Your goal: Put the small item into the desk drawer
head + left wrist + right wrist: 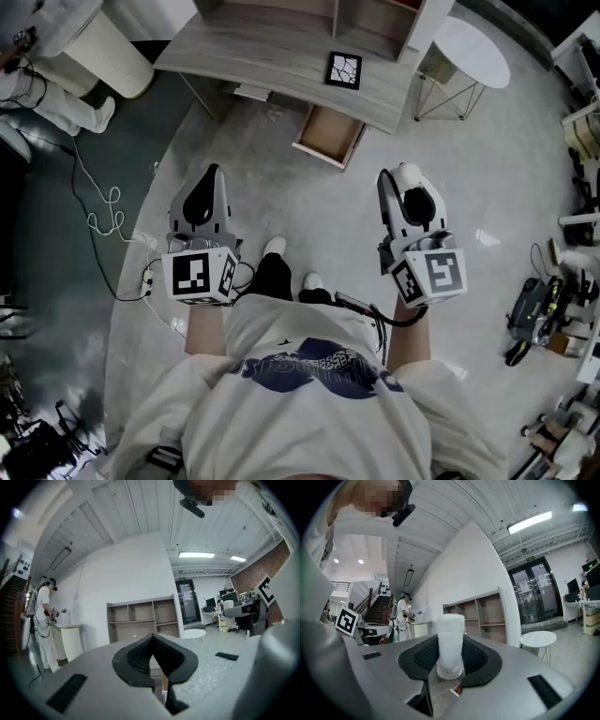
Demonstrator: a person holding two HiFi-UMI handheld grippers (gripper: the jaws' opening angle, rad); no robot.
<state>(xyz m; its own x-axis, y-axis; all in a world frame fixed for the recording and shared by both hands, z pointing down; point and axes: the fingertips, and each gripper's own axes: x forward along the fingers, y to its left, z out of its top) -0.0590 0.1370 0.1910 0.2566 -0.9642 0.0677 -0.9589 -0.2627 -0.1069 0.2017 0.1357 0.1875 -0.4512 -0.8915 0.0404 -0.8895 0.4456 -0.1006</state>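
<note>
A small white cylindrical item [451,644] stands upright between the dark pads of my right gripper [450,660], which is shut on it. From the head view the right gripper [399,180] is held at waist height over the floor, with the white item [409,174] at its tip. My left gripper [212,174] hangs level with it on the other side. Its jaws [152,641] are shut with nothing between them. The wooden desk [281,56] stands ahead, and its drawer [328,134] is pulled open between and beyond the two grippers.
A black-and-white marker tile [343,70] lies on the desk. A round white side table [473,52] stands to the desk's right and a white cylindrical bin [103,52] to its left. Cables [103,220] trail across the floor at left. Equipment [539,314] clutters the right side. Another person [44,616] stands far left.
</note>
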